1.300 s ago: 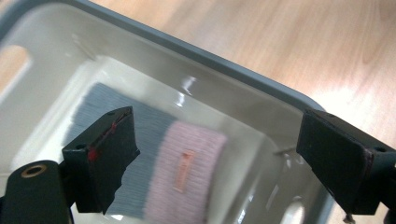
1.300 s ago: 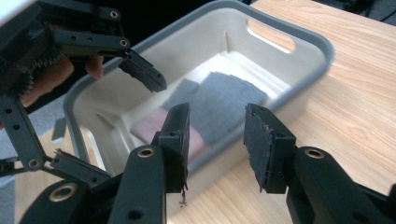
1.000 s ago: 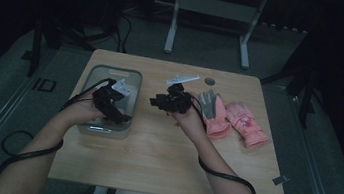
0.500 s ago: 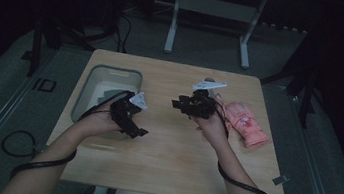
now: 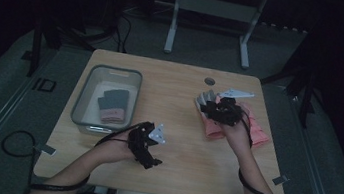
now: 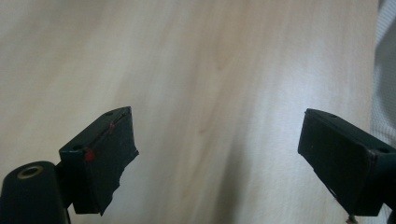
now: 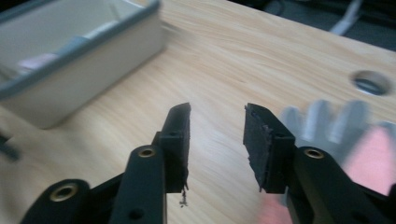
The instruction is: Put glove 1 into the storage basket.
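A grey bin stands on the left of the wooden table, and a dark grey and pink glove lies in it. More pink gloves lie on the right, one with grey fingers. My left gripper hovers low near the front edge, right of the bin. Its jaws stand wide open over bare wood. My right gripper is at the left edge of the pink gloves. Its jaws have just been closing, stand partly open and have nothing between them; the grey-fingered glove lies just to their right.
A round cable hole sits in the tabletop behind the gloves. A metal stand rises beyond the table's far edge. The bin's wall stands ahead and left of my right gripper. Cables trail off the table's front edge.
My left gripper has left the bin and come down toward the table's front; the glove now lies uncovered in the bin. My right gripper has moved right to the pink gloves.
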The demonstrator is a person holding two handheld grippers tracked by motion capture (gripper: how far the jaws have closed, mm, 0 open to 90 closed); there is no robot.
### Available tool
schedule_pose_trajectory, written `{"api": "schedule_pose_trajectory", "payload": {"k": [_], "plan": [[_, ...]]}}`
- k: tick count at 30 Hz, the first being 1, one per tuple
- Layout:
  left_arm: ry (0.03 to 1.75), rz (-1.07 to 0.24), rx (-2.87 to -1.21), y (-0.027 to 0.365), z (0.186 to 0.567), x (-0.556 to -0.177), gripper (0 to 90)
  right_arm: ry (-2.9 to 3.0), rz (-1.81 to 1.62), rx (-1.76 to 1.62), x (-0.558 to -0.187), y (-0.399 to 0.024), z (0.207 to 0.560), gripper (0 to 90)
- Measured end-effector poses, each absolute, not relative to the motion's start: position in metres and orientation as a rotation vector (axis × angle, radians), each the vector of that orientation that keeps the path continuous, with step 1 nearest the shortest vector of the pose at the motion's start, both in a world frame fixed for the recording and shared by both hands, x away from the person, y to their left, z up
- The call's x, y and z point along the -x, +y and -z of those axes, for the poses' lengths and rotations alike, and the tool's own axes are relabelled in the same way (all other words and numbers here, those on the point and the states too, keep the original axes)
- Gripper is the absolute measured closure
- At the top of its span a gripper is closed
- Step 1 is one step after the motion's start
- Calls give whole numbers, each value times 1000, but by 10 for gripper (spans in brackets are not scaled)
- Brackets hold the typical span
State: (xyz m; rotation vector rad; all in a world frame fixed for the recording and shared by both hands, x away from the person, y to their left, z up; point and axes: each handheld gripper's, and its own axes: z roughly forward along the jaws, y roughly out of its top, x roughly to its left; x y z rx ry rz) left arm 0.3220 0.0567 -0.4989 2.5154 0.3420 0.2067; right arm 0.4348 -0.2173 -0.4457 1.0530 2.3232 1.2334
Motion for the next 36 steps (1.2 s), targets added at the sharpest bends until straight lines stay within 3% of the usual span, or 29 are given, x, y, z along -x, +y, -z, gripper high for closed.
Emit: {"api": "schedule_pose_trajectory", "payload": {"k": [4,12,22,28,36], "plan": [[356,-137,-2488,57,515,-315,99,2284,-1168,-1077,-441,-235,450,661],[425,-284,-2452,66,529,-299,99,2302,-1062,-1145,-461,-251,475,672],[536,-329,-2326,76,539,-290,99,2372,-910,-1087,-495,-237,493,665],[552,-311,-2292,75,541,-283,99,2470,-802,-1059,-506,-235,515,556],[578,-364,-2281,79,544,-277,99,2472,-816,-1104,-505,-232,531,765]]}}
